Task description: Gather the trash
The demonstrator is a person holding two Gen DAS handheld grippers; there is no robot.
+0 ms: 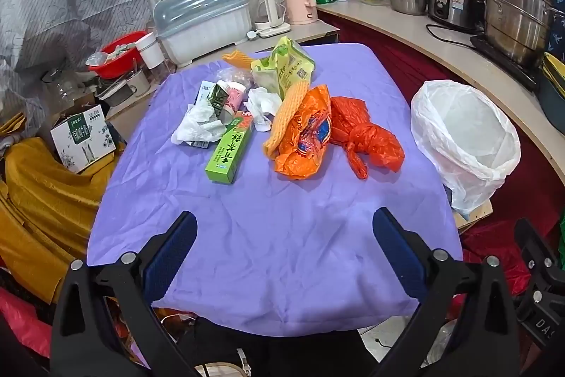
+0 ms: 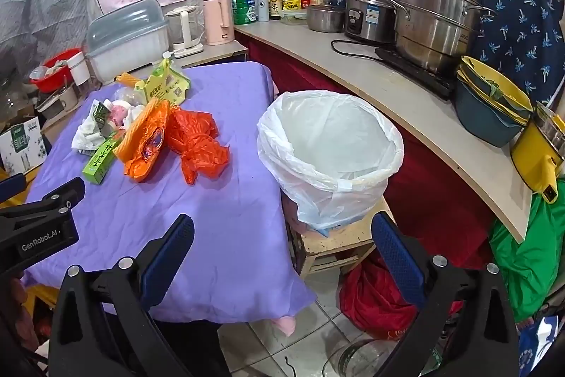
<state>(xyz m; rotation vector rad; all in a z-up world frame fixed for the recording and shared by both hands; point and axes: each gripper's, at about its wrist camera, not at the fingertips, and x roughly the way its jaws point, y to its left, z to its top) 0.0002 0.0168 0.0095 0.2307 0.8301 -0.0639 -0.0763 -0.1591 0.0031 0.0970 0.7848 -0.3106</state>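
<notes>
A pile of trash lies on the purple-clothed table (image 1: 268, 235): a green toothpaste box (image 1: 231, 147), white crumpled tissue (image 1: 199, 128), an orange snack wrapper (image 1: 305, 136), a red-orange plastic bag (image 1: 367, 138), a yellow-green packet (image 1: 282, 66) and a pink paper cup (image 1: 235, 94). A bin lined with a white bag (image 1: 466, 136) stands right of the table on a stool. My left gripper (image 1: 284, 232) is open and empty over the table's near part. My right gripper (image 2: 282, 235) is open and empty, low between the table edge and the bin (image 2: 332, 151). The trash pile also shows in the right wrist view (image 2: 148, 133).
A curved counter (image 2: 406, 101) at the right carries steel pots (image 2: 438, 16), a rice cooker, bottles and stacked bowls. A dish box (image 1: 203, 20), kettles and a red basin (image 1: 118, 53) stand behind the table. A cardboard box (image 1: 83, 136) and yellow cloth lie at the left.
</notes>
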